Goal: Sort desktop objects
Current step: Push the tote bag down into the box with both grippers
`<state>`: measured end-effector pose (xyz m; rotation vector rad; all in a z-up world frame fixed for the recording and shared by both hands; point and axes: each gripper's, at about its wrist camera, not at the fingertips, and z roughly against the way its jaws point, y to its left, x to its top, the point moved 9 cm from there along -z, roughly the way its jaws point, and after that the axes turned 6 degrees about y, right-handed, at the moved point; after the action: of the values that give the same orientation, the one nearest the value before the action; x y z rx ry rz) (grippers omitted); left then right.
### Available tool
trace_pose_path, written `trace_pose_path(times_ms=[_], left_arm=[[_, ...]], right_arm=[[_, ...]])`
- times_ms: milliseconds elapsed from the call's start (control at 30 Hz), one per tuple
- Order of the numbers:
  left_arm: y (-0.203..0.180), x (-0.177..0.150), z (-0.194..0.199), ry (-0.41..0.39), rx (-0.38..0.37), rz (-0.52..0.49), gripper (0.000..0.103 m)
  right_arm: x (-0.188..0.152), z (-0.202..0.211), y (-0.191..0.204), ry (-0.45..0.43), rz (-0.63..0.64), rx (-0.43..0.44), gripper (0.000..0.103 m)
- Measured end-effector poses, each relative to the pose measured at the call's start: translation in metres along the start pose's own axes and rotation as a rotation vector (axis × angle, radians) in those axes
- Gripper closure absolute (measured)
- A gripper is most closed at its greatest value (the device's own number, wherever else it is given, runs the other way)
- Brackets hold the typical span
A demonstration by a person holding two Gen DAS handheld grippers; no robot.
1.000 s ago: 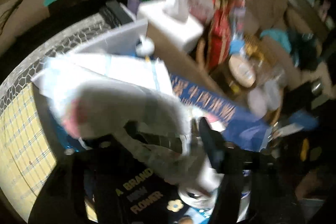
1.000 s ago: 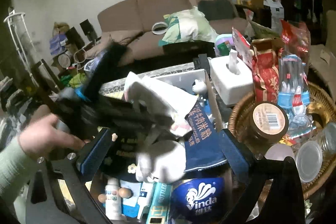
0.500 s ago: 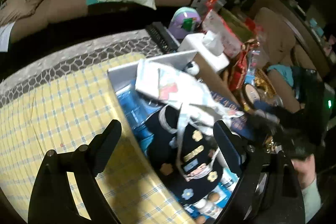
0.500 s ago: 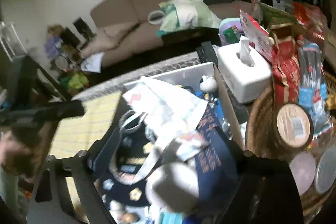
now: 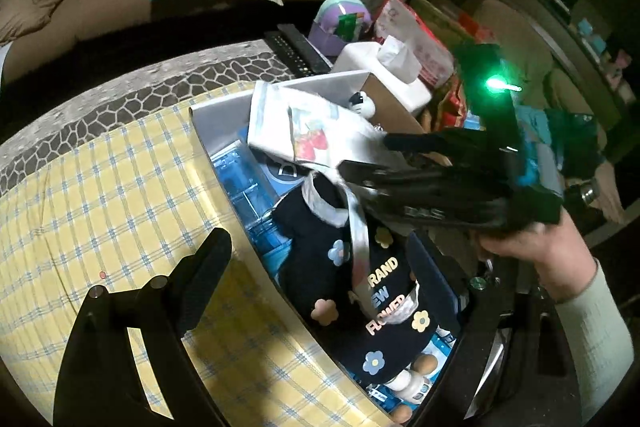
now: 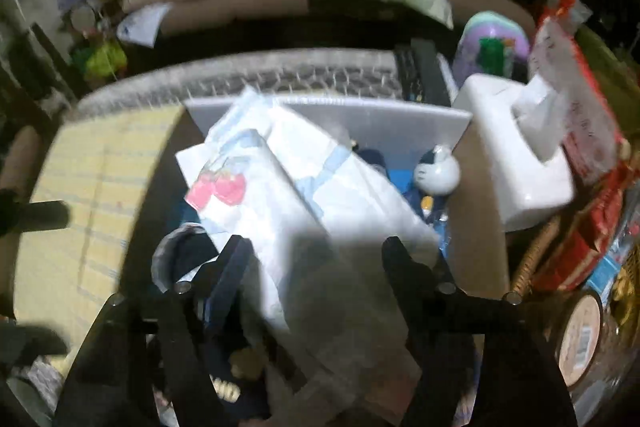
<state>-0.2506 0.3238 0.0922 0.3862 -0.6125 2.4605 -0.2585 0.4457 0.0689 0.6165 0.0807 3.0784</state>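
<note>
A white packet [image 5: 304,131] printed with strawberries lies on top of the things in a grey box [image 5: 224,99]. Under it is a black pouch [image 5: 360,287] with flowers and lettering. My left gripper [image 5: 320,279] is open over the box's near wall and the pouch, gripping nothing. In the left wrist view a hand [image 5: 532,251] holds my right gripper [image 5: 368,163], tips on the packet. In the right wrist view, my right gripper [image 6: 318,263] straddles the blurred packet [image 6: 280,187] with its jaws closing. I do not see the pads pressing on it.
A small penguin figure [image 6: 438,173] stands in the box's far corner. Right of the box are a white tissue box [image 6: 516,163], red snack bags [image 6: 588,227] and a wicker basket [image 6: 528,267]. Remotes [image 5: 300,47] lie behind. A yellow checked cloth [image 5: 100,207] covers the table on the left.
The left gripper let go of the white packet, opened and drew back to the left. The right gripper came down over the packet and its jaws narrowed around it.
</note>
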Motion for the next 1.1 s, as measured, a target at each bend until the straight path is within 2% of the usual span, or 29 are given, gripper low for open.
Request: trace_pose_path(times_ms=[33,67,100,133,200,267,400,433,533,667,733,800,867,933,1000,1100], left_arm=[[0.001,0.000,-0.001,0.003,-0.002,0.001,0.015],[0.002,0.001,-0.005,0.009,-0.004,0.001,0.015],[0.003,0.001,-0.010,0.016,-0.002,0.002,0.015],[0.002,0.001,-0.012,0.017,-0.001,0.004,0.015],[0.002,0.002,-0.019,0.018,-0.014,0.015,0.015],[-0.002,0.001,-0.024,0.019,-0.037,0.028,0.015],[-0.012,-0.003,-0.033,0.031,-0.046,0.016,0.015],[-0.013,-0.003,-0.033,0.034,-0.047,0.014,0.015],[-0.018,-0.002,-0.035,0.040,-0.041,0.002,0.015],[-0.023,0.000,-0.038,0.036,-0.032,0.008,0.015],[-0.025,-0.001,-0.040,0.040,-0.034,0.016,0.015],[-0.027,-0.005,-0.041,0.046,-0.037,0.011,0.015],[-0.027,-0.007,-0.041,0.046,-0.037,0.010,0.015],[-0.028,-0.009,-0.041,0.050,-0.039,0.011,0.015],[-0.028,-0.013,-0.043,0.053,-0.035,0.016,0.015],[-0.032,-0.021,-0.044,0.059,-0.036,0.020,0.015]], right_arm=[[0.000,-0.004,0.000,0.007,-0.006,0.017,0.050],[0.000,-0.006,0.001,0.007,-0.020,0.054,0.058],[0.001,-0.006,-0.003,0.005,-0.040,0.049,0.082],[0.001,-0.005,-0.011,0.004,-0.052,0.015,0.086],[-0.002,0.000,-0.023,-0.006,-0.105,0.047,0.089],[-0.005,0.006,-0.041,-0.016,-0.165,0.030,0.090],[-0.015,0.016,-0.081,-0.025,-0.264,-0.094,0.093],[-0.016,0.020,-0.088,-0.031,-0.289,-0.102,0.093],[-0.022,0.025,-0.097,-0.010,-0.369,-0.018,0.093],[-0.031,0.001,-0.090,0.058,-0.340,-0.035,0.089],[-0.030,-0.002,-0.088,0.052,-0.329,-0.059,0.089],[-0.027,0.002,-0.088,0.049,-0.348,-0.039,0.087],[-0.023,0.019,-0.085,0.004,-0.351,0.007,0.072],[-0.020,0.036,-0.079,-0.051,-0.323,0.025,0.046],[-0.019,0.060,-0.075,-0.116,-0.293,0.034,0.041],[-0.029,0.084,-0.070,-0.149,-0.285,0.052,0.041]])
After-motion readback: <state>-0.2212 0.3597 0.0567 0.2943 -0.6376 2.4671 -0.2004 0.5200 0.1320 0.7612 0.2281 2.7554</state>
